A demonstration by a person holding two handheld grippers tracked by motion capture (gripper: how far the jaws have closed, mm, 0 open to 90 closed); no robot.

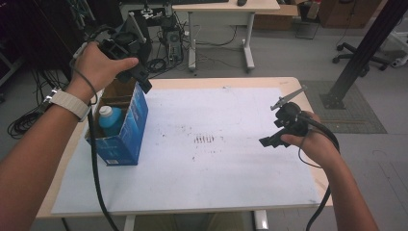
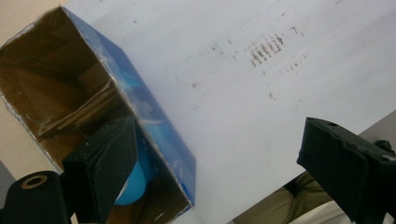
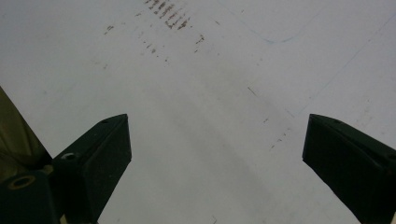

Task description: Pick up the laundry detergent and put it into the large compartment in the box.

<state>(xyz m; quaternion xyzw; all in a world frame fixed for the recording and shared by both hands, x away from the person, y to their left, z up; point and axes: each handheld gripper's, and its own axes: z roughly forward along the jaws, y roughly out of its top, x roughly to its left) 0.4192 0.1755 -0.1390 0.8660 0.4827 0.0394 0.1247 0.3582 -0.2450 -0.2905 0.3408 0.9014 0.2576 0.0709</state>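
An open blue cardboard box (image 1: 131, 129) stands at the left side of the table, with a light blue bottle with a white cap (image 1: 109, 119) upright inside. My left gripper (image 1: 137, 79) hovers open just above the box's far end. In the left gripper view the gripper (image 2: 219, 172) has its jaws wide apart; one jaw hangs over the box (image 2: 154, 126) opening and partly hides the bottle (image 2: 135, 186). My right gripper (image 1: 272, 134) is held open over the right part of the white sheet (image 1: 216, 173), nothing between its jaws (image 3: 215, 158).
The white sheet (image 3: 210, 70) covers most of the wooden table (image 1: 192, 82) and bears a patch of brown marks (image 1: 204, 139) near its middle. Beyond the table stand a desk (image 1: 226, 7), floor cables (image 1: 166, 57), a chair base (image 1: 358, 57) and a slanted black post (image 1: 365, 48).
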